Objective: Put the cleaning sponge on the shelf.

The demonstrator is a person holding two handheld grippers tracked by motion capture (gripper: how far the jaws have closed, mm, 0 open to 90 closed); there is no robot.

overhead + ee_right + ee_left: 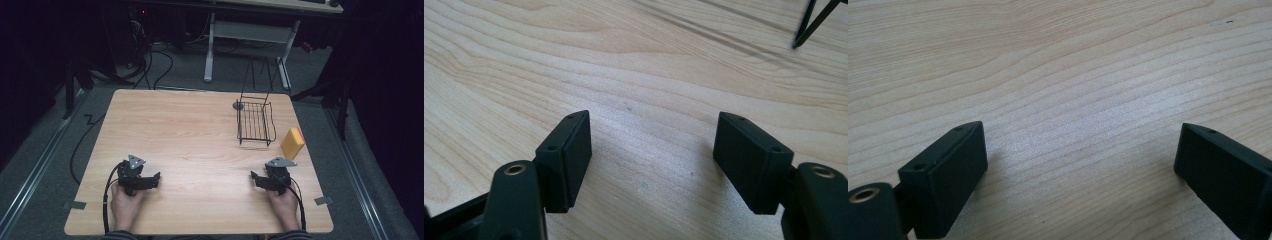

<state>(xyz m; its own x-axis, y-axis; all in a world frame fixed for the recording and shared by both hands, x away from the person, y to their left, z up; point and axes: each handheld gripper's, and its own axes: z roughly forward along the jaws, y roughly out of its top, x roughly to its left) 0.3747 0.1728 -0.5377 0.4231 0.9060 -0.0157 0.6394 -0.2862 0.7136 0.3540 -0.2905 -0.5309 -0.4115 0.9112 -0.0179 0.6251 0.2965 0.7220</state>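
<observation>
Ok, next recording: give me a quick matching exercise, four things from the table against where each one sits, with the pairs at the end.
Things:
1. wire rack
2. yellow sponge
3. left gripper
4. right gripper

Places:
A. near edge of the table, left part, held open over bare wood
B. far right part of the table
C. near edge, right part, held open over bare wood
D. right edge of the table, just right of the rack

Pairs: 1-B, 2-D, 3-A, 4-C
</observation>
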